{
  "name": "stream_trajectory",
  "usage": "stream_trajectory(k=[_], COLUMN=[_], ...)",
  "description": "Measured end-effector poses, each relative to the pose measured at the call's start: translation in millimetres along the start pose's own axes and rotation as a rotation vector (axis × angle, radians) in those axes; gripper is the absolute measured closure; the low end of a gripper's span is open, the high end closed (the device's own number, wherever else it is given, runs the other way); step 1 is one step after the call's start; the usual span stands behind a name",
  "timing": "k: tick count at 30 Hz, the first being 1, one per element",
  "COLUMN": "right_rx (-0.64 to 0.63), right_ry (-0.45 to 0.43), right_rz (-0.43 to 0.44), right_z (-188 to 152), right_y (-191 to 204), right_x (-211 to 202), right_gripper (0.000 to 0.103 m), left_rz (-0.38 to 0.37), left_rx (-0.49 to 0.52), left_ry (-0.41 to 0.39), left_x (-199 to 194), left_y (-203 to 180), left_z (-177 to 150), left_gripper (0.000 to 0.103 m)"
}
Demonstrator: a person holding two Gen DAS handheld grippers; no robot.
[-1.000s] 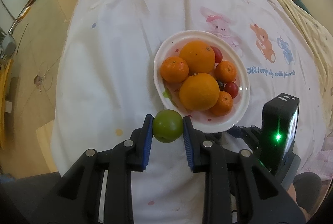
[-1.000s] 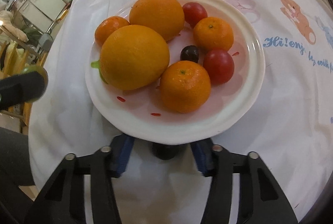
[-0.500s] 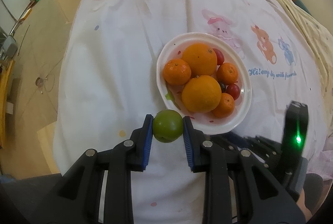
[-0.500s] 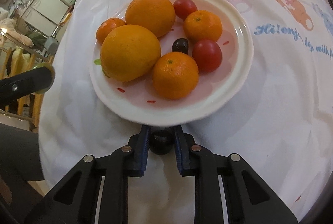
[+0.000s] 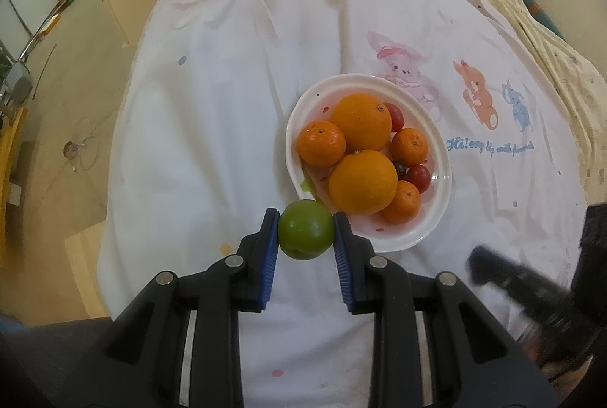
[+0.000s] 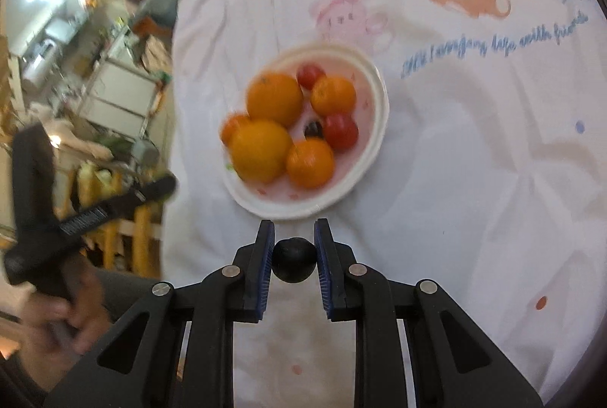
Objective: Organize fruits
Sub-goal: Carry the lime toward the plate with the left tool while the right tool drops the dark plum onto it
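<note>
Left gripper (image 5: 306, 237) clamps a round green fruit (image 5: 305, 234) beside the white bowl (image 5: 443, 176) of oranges; right gripper (image 6: 293, 248) pinches a small dark round fruit (image 6: 294, 259), liable to slip from the pads.

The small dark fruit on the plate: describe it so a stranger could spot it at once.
Find the white plate on the cartoon-printed cloth. Among its fruit, look between the near small orange and the two red tomatoes. The small dark fruit is the smallest piece and the only near-black one there.

Soft daylight, fisheye warp, motion blur
</note>
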State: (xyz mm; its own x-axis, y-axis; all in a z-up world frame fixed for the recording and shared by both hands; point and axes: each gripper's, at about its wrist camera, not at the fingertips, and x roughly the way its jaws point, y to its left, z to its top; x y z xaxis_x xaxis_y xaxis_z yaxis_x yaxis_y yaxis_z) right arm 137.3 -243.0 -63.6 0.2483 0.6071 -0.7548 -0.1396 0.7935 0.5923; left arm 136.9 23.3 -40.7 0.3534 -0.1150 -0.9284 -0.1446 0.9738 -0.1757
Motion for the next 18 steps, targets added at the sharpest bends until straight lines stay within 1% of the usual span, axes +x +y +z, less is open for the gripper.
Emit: stream_trajectory(k=[1,4,6,9,13,18], right_rx=[-0.008,-0.03,-0.044,-0.058,-0.067,-0.098], right_ry=[-0.01,-0.023,-0.014,0.012,0.033,0.07], right_rz=[-0.004,-0.022,-0.042,-0.076,-0.108,-0.163], right_z=[11.8,28.9,42.7,58.0,60.0,54.4], right_y=[10.1,17.4,22.4,19.0,12.4,11.6], right_x=[4.7,6.2,17.5,41.7,68.8,87.6], right_gripper=[0.08,0.08,0.08,0.08,0.08,0.08], left_rz=[-0.002,-0.004,-0.007,-0.015,-0.032,-0.035], left_rx=[0.002,0.003,-0.002,-0.005,0.003,0.007], left_ry=[-0.001,-0.002,0.002,0.011,0.018,0.018], left_x=[-0.9,-2.4,-1.8,-0.6,-0.5,2.1], left_y=[0.3,1.0,2.4,2.0,-2.6,-8.3], left_z=[-0.3,-1.4,-1.2,-0.5,-1.0,0.1], left_gripper=[0.079,0.079,0.079,0.079,0.079,0.079])
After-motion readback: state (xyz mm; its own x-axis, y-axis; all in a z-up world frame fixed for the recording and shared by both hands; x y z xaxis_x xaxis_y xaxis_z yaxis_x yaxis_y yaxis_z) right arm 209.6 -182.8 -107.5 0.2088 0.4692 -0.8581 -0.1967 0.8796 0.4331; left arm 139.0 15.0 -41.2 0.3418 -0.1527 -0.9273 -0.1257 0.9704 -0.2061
